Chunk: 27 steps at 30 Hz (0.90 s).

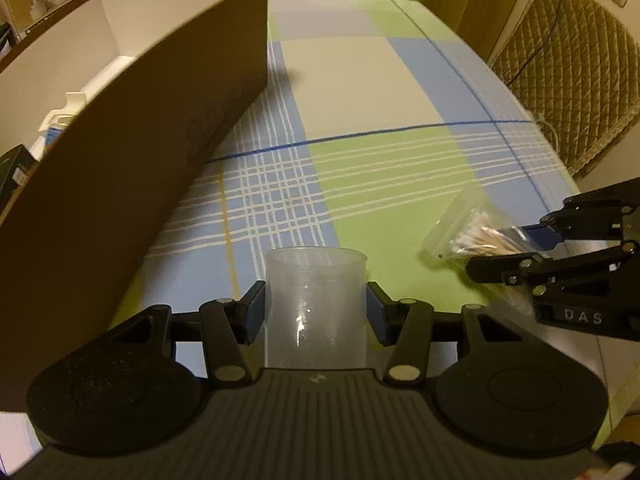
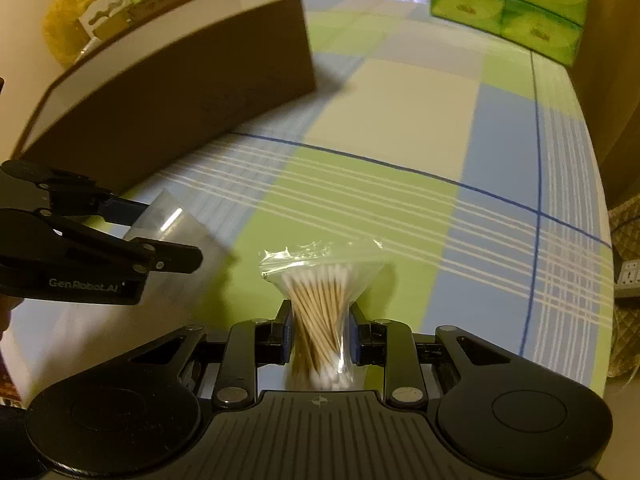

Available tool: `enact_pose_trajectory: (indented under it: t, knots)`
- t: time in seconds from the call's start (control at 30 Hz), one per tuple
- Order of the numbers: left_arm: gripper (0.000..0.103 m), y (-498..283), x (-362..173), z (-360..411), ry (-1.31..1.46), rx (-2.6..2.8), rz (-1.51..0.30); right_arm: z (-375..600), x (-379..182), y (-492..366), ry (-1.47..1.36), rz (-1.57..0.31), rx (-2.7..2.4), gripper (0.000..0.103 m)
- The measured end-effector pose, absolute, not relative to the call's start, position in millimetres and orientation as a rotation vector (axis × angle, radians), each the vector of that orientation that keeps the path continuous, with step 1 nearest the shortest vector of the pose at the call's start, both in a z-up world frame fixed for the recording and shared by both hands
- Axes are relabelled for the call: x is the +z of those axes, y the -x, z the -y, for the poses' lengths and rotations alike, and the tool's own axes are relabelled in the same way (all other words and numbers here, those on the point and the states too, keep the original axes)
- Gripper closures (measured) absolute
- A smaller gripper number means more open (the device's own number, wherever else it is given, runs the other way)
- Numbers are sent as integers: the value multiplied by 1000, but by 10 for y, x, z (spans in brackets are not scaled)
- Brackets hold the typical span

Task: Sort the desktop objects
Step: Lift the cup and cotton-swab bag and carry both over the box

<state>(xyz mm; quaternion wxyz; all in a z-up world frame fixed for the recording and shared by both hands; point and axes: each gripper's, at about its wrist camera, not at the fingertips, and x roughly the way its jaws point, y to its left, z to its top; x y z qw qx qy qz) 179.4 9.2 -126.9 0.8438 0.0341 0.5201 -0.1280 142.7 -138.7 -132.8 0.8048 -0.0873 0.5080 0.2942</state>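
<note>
Left gripper (image 1: 316, 312) is seen clamped on a clear plastic cup (image 1: 315, 300), held upright above the checked tablecloth (image 1: 360, 80), w/ the brown box (image 1: 132, 152) just beside it. Right gripper (image 2: 319, 336) is closed on a bag of cotton swabs (image 2: 320, 312), pinched mid-bundle, approx. level w/ the cup. Cup is judged light, thin-walled, easily crushed; best gripped low on its sides. Bag is judged soft, slippery.

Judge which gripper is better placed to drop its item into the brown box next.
Left, probably. The left gripper, shut on the plastic cup, sits right beside the brown box. The right gripper, holding the bag of cotton swabs, is farther away.
</note>
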Motion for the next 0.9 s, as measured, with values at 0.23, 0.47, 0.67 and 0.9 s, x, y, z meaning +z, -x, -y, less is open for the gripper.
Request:
enact_pose_trajectory:
  t: [0.23,0.47,0.67,0.9]
  knots:
    - [56,-1587,-918,-285,-47,-293,-1031,1205,-1080,-1251,163,-1048,667,80]
    - [56,-1475,-504,-552,-23,-310,-939,919,-787,-1166,151,-986,701,80]
    - [56,-1477,-215,-863,-8,-294,-877,608,-551,-1167,142,-931,733,80]
    - [56,-1534,38,-1288,11,-269,-820,229,-353,-1225,119,-884,761,80]
